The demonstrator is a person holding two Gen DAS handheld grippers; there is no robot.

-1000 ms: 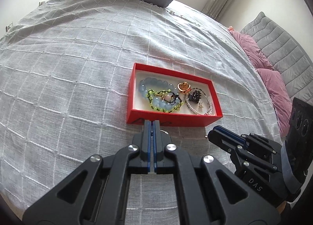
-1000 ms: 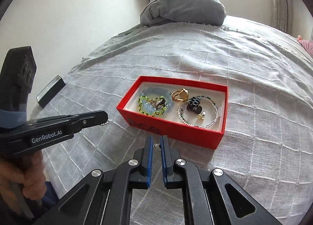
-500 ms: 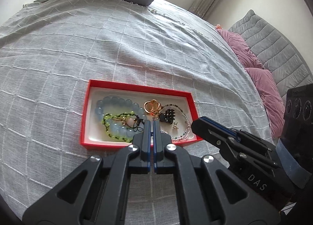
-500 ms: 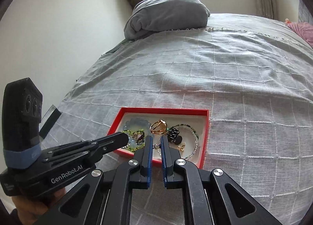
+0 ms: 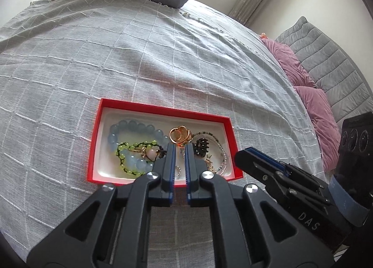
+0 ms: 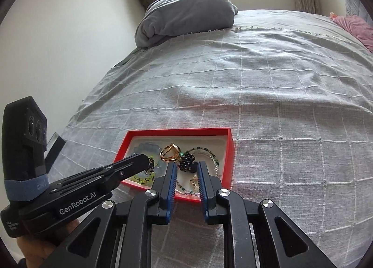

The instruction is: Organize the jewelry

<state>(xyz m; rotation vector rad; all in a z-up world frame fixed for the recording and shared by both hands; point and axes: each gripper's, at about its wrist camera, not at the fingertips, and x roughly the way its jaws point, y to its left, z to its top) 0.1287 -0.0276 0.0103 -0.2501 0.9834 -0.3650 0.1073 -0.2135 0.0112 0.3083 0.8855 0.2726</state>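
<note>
scene: grey checked bedspread (image 5: 163, 63), red tray (image 5: 160, 110) lying on it near the bed's front edge, long axis running left-right across both views
tray contents: blue bead bracelet (image 5: 130, 128) at left end; green-black cord bracelet (image 5: 130, 151) overlapping it; gold rings (image 5: 179, 135) mid tray toward back wall; black claw clip (image 5: 200, 149) just right of rings; thin bead necklace (image 5: 221, 151) looped at right end
left gripper: (image 5: 180, 149) jaws opening, only a narrow slit so far, nothing between them; tips hang over tray middle, near front wall
right gripper: (image 6: 186, 166) jaws opening, gap wider than left's, nothing clamped; clip and small pendant (image 6: 194, 178) show through the gap
key relation: claw clip (image 6: 186, 162) lies straight ahead of the right fingers, just past the tips; gold rings (image 6: 169, 151) slightly left and further back; right gripper looks nearer the clip, left nearer rings and cord bracelet
contact: cannot tell if either gripper's tips touch the jewelry
step (judgement): 2 grippers lining up for a pick from the tray; sorting not begun, all pieces piled in 1 compartment
risk (judgement): necklace and pendant tangled under clip, may drag along
other: grey bundle (image 6: 186, 16) at far edge of bed, pink pillows (image 5: 310, 95) at right edge
</note>
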